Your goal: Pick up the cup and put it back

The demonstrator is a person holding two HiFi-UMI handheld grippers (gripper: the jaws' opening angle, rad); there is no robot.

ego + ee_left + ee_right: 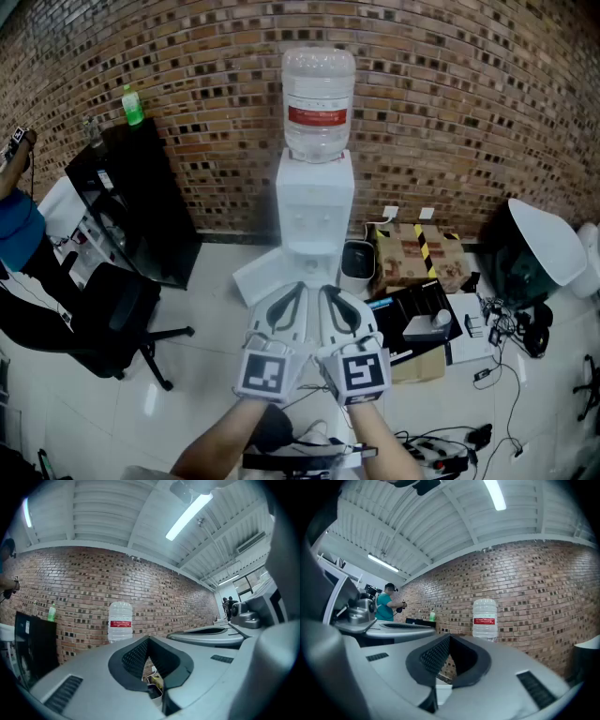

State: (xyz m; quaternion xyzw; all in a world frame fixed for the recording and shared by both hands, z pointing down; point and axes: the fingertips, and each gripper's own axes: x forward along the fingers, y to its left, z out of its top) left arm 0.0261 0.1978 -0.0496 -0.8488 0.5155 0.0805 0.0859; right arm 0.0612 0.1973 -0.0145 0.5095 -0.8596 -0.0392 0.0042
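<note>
Well, in the head view we hold the left tool point(300, 287) and the right tool point(327, 290) side by side, both aimed at the water dispenser point(314, 202) against the far brick wall point(450, 112). We cannot pick out the cup here. If it sits in the dispenser's recess, we judge we should step nearer, spread one tool first, then come in level. A small bin point(356, 267) and a cardboard box point(419, 255) crowd the dispenser's right side. Cables point(497, 342) litter the floor point(216, 347) further right, and an office chair point(103, 319) stands to the left.

In the left gripper view, that tool's jaws are pressed together on nothing, with the water bottle point(120, 620) beyond them.

In the right gripper view, the jaws are likewise pressed together and empty; a person in teal point(386, 607) works at the far left.
</note>
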